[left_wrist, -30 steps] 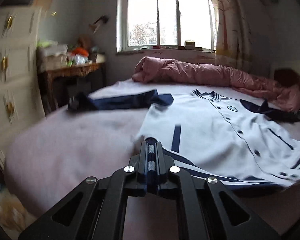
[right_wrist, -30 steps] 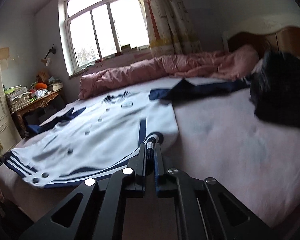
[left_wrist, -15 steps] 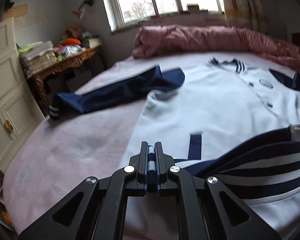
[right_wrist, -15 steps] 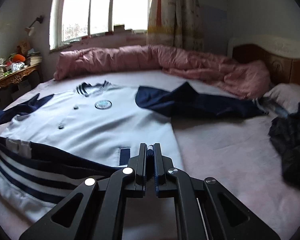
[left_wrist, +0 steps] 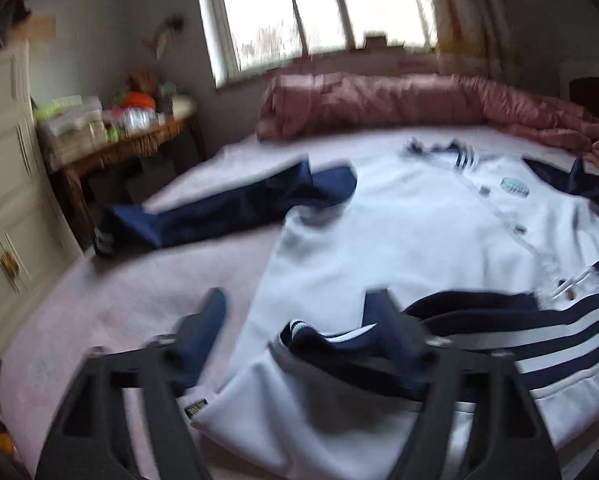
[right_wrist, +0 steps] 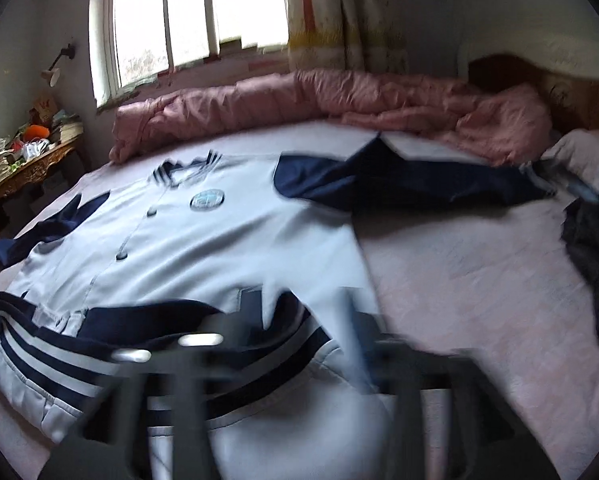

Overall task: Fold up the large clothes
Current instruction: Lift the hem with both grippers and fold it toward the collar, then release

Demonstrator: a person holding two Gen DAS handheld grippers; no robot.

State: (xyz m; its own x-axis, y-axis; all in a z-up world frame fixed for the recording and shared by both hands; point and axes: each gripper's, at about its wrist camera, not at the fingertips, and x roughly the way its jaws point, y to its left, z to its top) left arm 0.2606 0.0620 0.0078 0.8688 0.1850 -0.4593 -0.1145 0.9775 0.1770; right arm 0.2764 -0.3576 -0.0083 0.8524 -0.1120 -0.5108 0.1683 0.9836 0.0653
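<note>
A white jacket point(left_wrist: 411, 232) with navy sleeves and a striped hem lies face up on the pink bed; it also shows in the right wrist view point(right_wrist: 203, 248). Its bottom hem point(left_wrist: 519, 332) is folded up over the body. My left gripper point(left_wrist: 299, 312) is open, its fingers either side of the hem's left corner, which lies loose between them. My right gripper point(right_wrist: 295, 332) is blurred by motion; its fingers look spread apart over the hem's right corner point(right_wrist: 299, 344). The left sleeve point(left_wrist: 227, 208) and right sleeve point(right_wrist: 411, 184) lie stretched out sideways.
A rolled pink duvet point(left_wrist: 379, 104) lies along the far side under the window. A dark garment point(right_wrist: 595, 256) lies at the bed's right. A cluttered wooden table point(left_wrist: 111, 140) and a cream cabinet point(left_wrist: 7, 184) stand to the left. A wooden headboard point(right_wrist: 539, 76) is at the right.
Both grippers were shut on the hem corners and carried them up over the jacket body. Now both have opened and the folded hem lies released on the jacket.
</note>
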